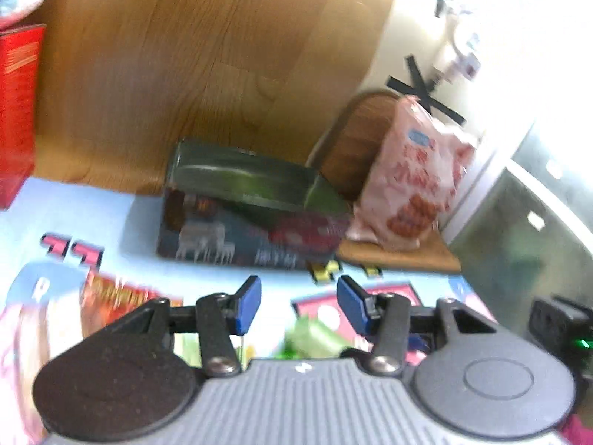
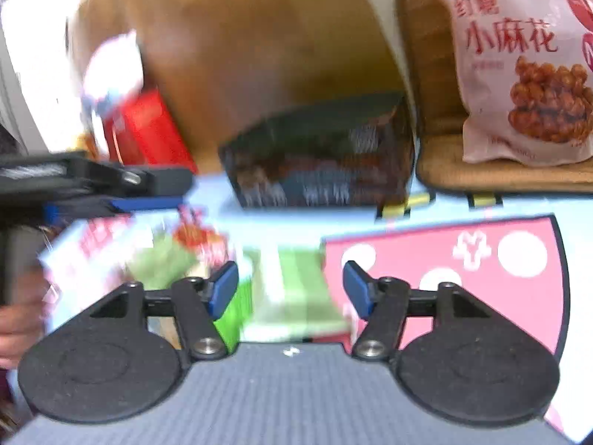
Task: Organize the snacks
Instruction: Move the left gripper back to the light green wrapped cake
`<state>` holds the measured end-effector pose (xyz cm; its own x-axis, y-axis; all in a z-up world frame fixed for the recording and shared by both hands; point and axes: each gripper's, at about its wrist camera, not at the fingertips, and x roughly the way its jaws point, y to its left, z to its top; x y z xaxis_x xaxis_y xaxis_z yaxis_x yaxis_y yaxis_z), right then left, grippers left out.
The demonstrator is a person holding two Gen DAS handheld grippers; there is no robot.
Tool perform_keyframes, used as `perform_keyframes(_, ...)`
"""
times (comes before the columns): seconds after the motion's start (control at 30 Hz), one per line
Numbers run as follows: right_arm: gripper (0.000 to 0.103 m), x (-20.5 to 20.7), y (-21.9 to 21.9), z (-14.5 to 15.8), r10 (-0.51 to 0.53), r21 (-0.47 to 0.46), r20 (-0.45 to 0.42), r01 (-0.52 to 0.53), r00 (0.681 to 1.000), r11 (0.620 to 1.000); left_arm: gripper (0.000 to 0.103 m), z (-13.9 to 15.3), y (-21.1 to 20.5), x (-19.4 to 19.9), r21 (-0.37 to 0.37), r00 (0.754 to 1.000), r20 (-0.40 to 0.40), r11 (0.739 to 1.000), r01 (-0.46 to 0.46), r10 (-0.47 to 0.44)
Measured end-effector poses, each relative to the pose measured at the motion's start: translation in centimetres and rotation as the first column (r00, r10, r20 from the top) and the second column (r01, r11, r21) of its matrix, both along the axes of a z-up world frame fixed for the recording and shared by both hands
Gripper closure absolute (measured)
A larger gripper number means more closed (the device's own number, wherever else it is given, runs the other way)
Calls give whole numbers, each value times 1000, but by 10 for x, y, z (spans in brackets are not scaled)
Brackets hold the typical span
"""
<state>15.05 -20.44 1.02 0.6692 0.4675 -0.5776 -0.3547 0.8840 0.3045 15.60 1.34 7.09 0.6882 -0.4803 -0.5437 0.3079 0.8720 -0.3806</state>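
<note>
My left gripper [image 1: 299,304] stands open over the light blue tablecloth [image 1: 111,222], with nothing between its blue pads. A green snack packet [image 1: 311,337] lies just under it. In the right wrist view my right gripper [image 2: 291,293] is open, and the green packet [image 2: 292,296] lies on the table below the gap, blurred; the pads do not press on it. A dark snack box [image 2: 326,155] sits at the table's far edge. A pale bag with red print [image 2: 111,256] lies at the left, under one pad [image 2: 148,202] of the left gripper.
A pink snack bag [image 2: 519,66] stands on a wooden chair [image 2: 481,174] beyond the table's far right. A red box [image 2: 148,129] and a white bag [image 2: 115,70] are at the far left. A hand [image 2: 15,319] shows at the left edge. Wooden floor [image 1: 185,74] lies beyond.
</note>
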Motion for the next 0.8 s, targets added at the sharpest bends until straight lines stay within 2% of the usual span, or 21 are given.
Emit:
perform_keyframes(0.1,40,-8,-3,-8,-32,17,5,32,999,999,56,-9,-1,-28,7,1000,-15,1000,11,-11)
perform_keyframes(0.17,45,-14,-9,-7,-66,60,-3,66,998,996,55,-17,0,-49,27,1000,-19,1000,10,-9)
perform_keyframes(0.33,46,-58,-21,-8,-87,84,10,85,996,993,52,-35,13,-95,84,1000,-21,996,-5,7)
perform_keyframes(0.5,46,-111,-19,-4,2,49,30,-4,1000,999,48,-50,32,-118,61,998,-55,998,-23,26)
perform_keyframes(0.57,46,-121,-17,-4,85,142,-50,-77,995,987,47,-53,41,-124,19,997,-71,1000,-24,26)
perform_keyframes(0.6,46,-122,-17,-6,138,240,-113,-108,984,965,46,-54,46,-127,-4,997,-76,1000,-25,24)
perform_keyframes(0.67,46,-120,-13,-14,259,430,-209,-150,943,890,44,-54,56,-135,-55,997,-76,998,-32,28)
perform_keyframes(0.7,46,-118,-8,-21,328,524,-253,-156,910,837,44,-53,60,-138,-73,997,-73,997,-38,32)
perform_keyframes(0.73,50,-115,-2,-27,368,574,-284,-151,885,805,43,-52,65,-141,-91,997,-68,995,-46,40)
perform_keyframes(0.77,54,-111,3,-30,380,590,-305,-139,873,795,43,-51,68,-143,-99,997,-67,994,-55,49)
perform_keyframes(0.8,54,-107,7,-31,361,579,-311,-126,879,805,42,-51,72,-144,-102,996,-70,992,-69,62)
